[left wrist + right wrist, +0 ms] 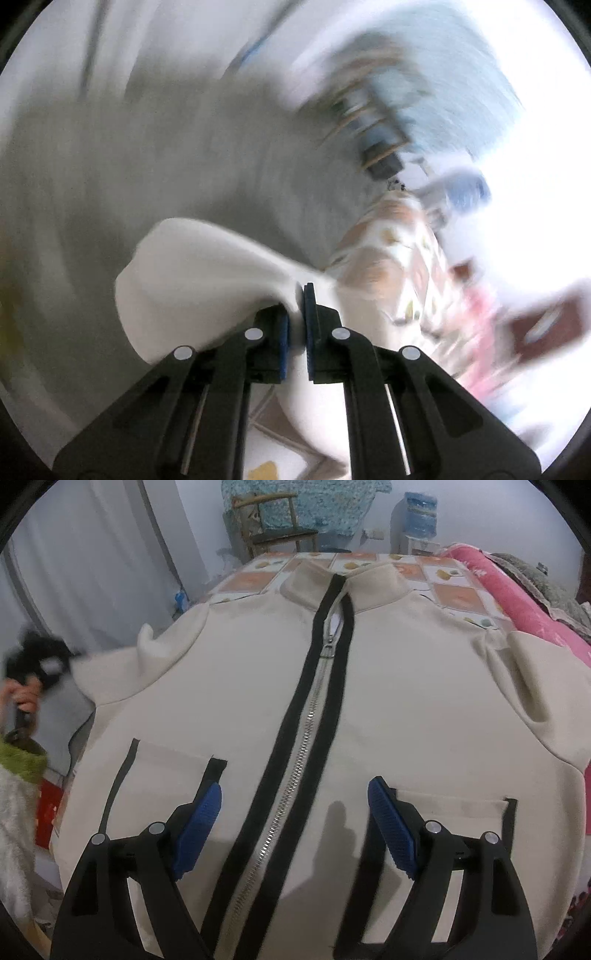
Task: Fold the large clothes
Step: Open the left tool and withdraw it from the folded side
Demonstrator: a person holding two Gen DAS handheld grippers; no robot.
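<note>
A cream zip-up jacket [388, 686] with a black-edged silver zipper [295, 746] lies front up on the patterned bed. My right gripper [295, 808] is open and hovers over the lower zipper, between the two pockets. My left gripper [297, 310] is shut on a fold of the jacket's cream sleeve [199, 273] and holds it up. The left wrist view is strongly blurred. In the right wrist view the left gripper [40, 664] shows blurred at the far left, at the end of the stretched sleeve.
The bed has an orange and white tiled cover [251, 579]. A pink blanket [517, 602] lies along its right side. A wooden chair [273, 528] and a water dispenser [419, 517] stand behind the bed. A grey curtain [92, 572] hangs at the left.
</note>
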